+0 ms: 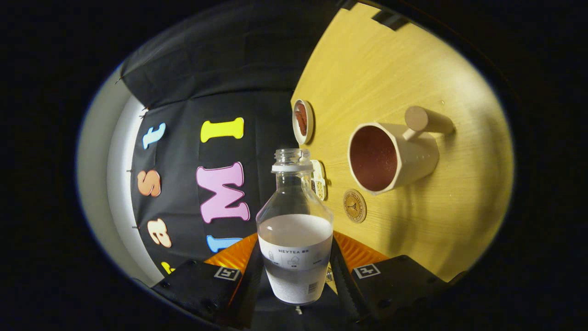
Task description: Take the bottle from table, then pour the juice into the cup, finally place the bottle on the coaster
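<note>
I have the bottle (294, 230) clamped between both fingers of the gripper (296, 276), tilted; cup (390, 156) and coaster (354, 206) lie beyond the bottle.

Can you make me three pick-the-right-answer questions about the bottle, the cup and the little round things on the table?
1. Where is the bottle?
A. between the gripper's fingers
B. inside the cup
C. lying on the round coaster

2. How many small round or flat pieces lie on the table near the cup?
A. none
B. three
C. seven

3. What is the bottle's top like?
A. closed with a cap
B. open, no cap
C. plugged with a cork

Answers:
1 A: both fingers press on the bottle's lower part.
2 B: a round dish, a small flat piece behind the bottle neck, and a round wooden coaster.
3 B: the bare threaded mouth shows, with nothing on it.
</note>
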